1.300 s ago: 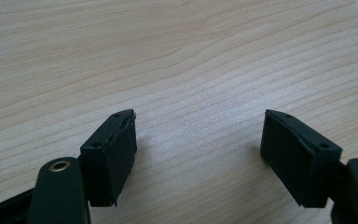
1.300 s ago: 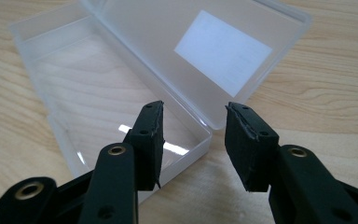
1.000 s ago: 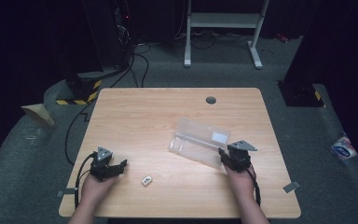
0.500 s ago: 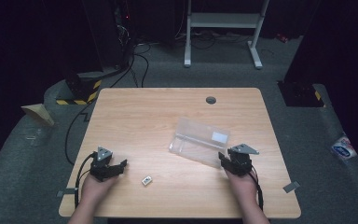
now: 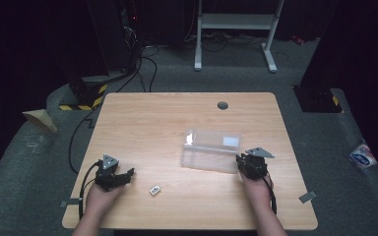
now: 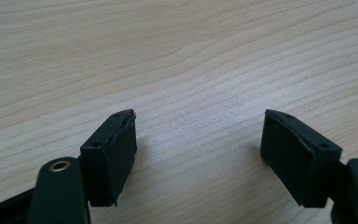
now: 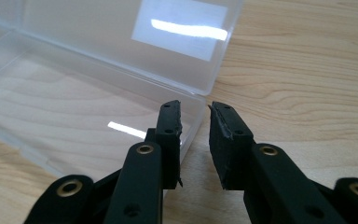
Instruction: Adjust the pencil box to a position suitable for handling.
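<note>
One clear box (image 5: pixel 210 151) lies lengthwise left-right; right gripper (image 7: pixel 195 122) jaws closing astride its wall.

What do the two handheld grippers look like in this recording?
Both are black. The left gripper and right gripper each carry a grey three-cornered plate on top and trail a black cable back along the forearm. Up close, the jaws end in flat, blocky black pads on arms fastened with brass-coloured rivets. No sleeves show on the forearms.
</note>
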`<state>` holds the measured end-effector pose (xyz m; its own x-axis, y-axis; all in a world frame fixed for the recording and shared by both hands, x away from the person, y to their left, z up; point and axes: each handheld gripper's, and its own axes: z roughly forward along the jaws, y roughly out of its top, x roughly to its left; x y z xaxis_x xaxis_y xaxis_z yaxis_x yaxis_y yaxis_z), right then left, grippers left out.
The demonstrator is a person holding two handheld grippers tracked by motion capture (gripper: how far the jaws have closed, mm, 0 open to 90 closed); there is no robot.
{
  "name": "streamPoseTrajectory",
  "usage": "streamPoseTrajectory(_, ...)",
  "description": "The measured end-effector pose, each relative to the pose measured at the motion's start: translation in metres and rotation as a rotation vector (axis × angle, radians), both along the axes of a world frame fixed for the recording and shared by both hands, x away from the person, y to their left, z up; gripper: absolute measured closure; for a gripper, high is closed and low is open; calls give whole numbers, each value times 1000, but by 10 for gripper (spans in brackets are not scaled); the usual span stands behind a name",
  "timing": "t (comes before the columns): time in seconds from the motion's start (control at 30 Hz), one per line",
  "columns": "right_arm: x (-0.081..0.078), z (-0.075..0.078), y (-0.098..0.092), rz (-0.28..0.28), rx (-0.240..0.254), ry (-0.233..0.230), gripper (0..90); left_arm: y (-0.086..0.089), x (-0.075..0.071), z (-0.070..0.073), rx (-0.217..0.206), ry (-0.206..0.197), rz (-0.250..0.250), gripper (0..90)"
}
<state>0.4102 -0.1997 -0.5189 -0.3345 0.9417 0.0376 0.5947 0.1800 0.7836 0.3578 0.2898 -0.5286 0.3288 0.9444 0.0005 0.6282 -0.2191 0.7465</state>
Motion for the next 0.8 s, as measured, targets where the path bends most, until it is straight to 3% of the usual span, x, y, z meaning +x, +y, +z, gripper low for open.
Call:
streamPoseTrajectory(0.23,-9,2,2,26,-8,15,661,0,0,0,0,0,0,269)
streamPoseTrajectory(0.43,-13,0,6,29,-15,44,750,0,0,0,-1,0,-3,270)
streamPoseTrajectory(0.8,-13,0,23,63,-31,37,768,0,0,0,-1,0,-4,270)
